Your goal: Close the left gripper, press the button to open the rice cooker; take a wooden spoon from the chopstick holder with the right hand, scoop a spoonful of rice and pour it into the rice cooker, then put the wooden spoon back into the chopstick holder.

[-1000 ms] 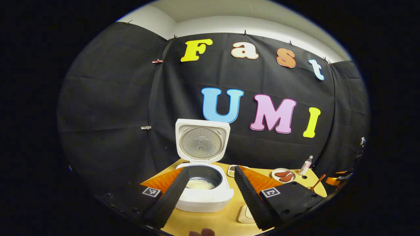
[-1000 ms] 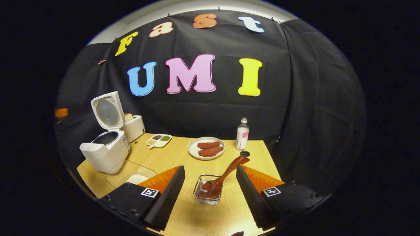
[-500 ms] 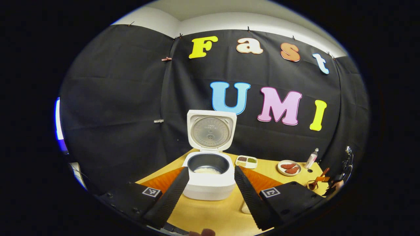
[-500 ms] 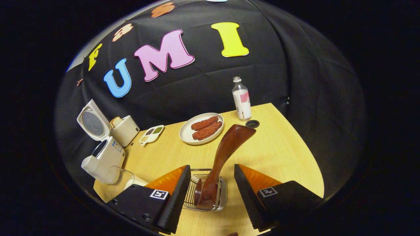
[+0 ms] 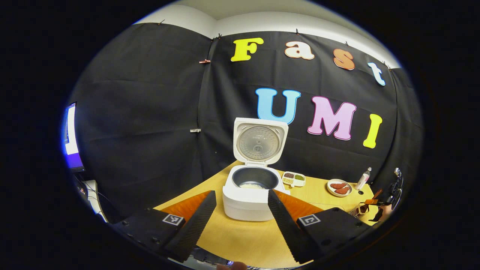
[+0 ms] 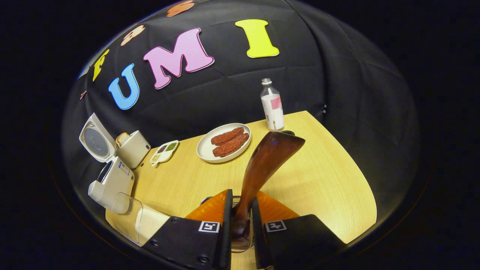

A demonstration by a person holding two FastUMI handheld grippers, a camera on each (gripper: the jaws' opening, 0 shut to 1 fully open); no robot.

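Note:
The white rice cooker [image 5: 247, 202] stands with its lid [image 5: 260, 140] up and some rice in the dark inner pot [image 5: 254, 179]. My left gripper [image 5: 242, 197] hangs open in front of it, a short way back, holding nothing. In the right gripper view the brown wooden spoon [image 6: 268, 157] rises steeply from the wire chopstick holder [image 6: 205, 198], which is mostly hidden by my fingers. My right gripper [image 6: 240, 215] is shut on the lower part of the spoon's handle. The open rice cooker [image 6: 108, 180] sits at the table's far left.
A clear container [image 6: 131, 221] holding white rice stands beside the cooker. A plate of sausages [image 6: 224, 141], a bottle [image 6: 272, 107], a small divided dish [image 6: 164, 152] and a toaster [image 6: 133, 148] line the back. The table edge [image 6: 360, 187] falls off at the right.
My right gripper came down over the holder and shut on the spoon's handle. My left gripper drew back from the cooker, staying open.

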